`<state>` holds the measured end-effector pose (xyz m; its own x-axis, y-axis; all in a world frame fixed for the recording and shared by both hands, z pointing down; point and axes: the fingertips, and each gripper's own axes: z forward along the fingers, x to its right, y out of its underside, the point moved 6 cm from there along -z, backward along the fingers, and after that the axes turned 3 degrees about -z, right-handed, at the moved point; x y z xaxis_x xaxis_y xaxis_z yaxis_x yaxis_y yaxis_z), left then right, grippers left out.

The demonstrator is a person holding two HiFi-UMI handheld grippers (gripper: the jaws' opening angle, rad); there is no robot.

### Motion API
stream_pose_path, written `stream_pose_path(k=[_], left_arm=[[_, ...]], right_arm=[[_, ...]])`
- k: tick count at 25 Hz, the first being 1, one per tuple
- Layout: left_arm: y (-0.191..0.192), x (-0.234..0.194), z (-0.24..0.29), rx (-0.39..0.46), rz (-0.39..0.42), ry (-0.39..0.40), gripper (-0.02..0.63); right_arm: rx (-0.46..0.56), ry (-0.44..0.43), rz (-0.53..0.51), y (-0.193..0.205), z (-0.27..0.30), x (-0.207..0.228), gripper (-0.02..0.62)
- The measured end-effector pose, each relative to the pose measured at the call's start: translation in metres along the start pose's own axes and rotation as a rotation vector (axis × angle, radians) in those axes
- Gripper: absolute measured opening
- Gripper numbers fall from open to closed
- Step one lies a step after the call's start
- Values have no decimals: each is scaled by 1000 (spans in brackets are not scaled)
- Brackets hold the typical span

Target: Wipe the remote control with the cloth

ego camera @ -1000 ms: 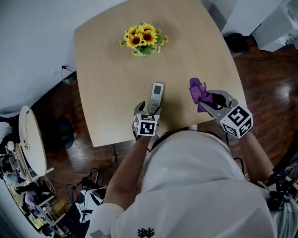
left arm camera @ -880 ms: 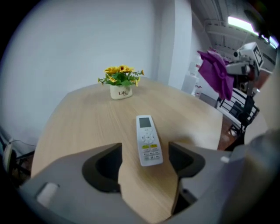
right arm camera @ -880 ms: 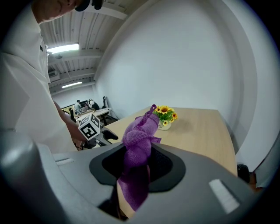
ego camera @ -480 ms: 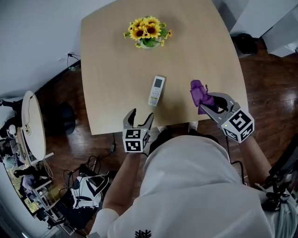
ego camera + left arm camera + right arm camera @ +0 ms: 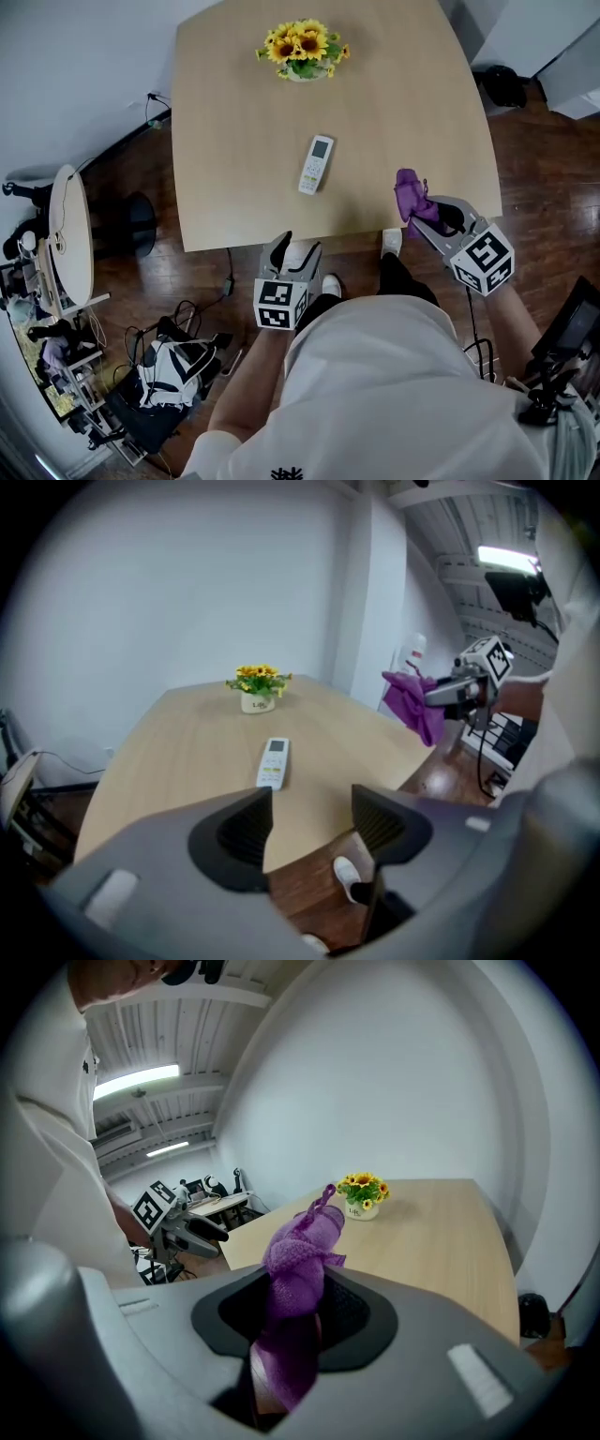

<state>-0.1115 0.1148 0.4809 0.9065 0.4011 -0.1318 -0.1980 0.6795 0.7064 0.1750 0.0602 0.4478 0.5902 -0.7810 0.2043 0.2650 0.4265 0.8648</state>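
Head view: the remote control lies flat and face up mid-counter, its long axis running from me toward the sunflower pot. My left hand-held gripper hangs off the near edge over the floor, well apart from the remote. My right hand-held gripper sits by the near right edge, clamped on the purple cloth.

Left gripper view: jaws closing. Nothing is between them, only counter edge and floor. The remote lies well beyond the tips.

Right gripper view: the pads pinch the cloth mid-length, with a bunch above and a tail below.

Handling, my estimate: the remote is light, rigid, smooth plastic and likely to skid when wiped. Pin it by its long edges at the near end. The cloth is limp and knitted, so wipe with the protruding bunch.
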Motion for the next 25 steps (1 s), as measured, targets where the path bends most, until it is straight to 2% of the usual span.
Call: stream_pose_path(k=[3, 6, 8, 12, 16, 19, 25], left_arm=[[15, 5, -13, 2, 49, 35, 287], [43, 1, -47, 36, 64, 62, 287], [62, -8, -72, 58, 53, 97, 287], [102, -14, -125, 111, -30, 211, 287], [136, -14, -164, 118, -23, 274, 287], [150, -9, -188, 134, -8, 287, 287], [167, 4, -206, 167, 7, 265, 287]], right_arm=[[-1, 31, -28, 2, -8, -24, 124], [3, 85, -56, 5, -18, -65, 124], [14, 120, -66, 4, -20, -97, 124], [44, 201, -29, 15, -37, -177, 124], [14, 218, 28, 35, -53, -252, 124], [-23, 206, 13, 43, -62, -287, 124], [-8, 209, -76, 37, -71, -312, 124]])
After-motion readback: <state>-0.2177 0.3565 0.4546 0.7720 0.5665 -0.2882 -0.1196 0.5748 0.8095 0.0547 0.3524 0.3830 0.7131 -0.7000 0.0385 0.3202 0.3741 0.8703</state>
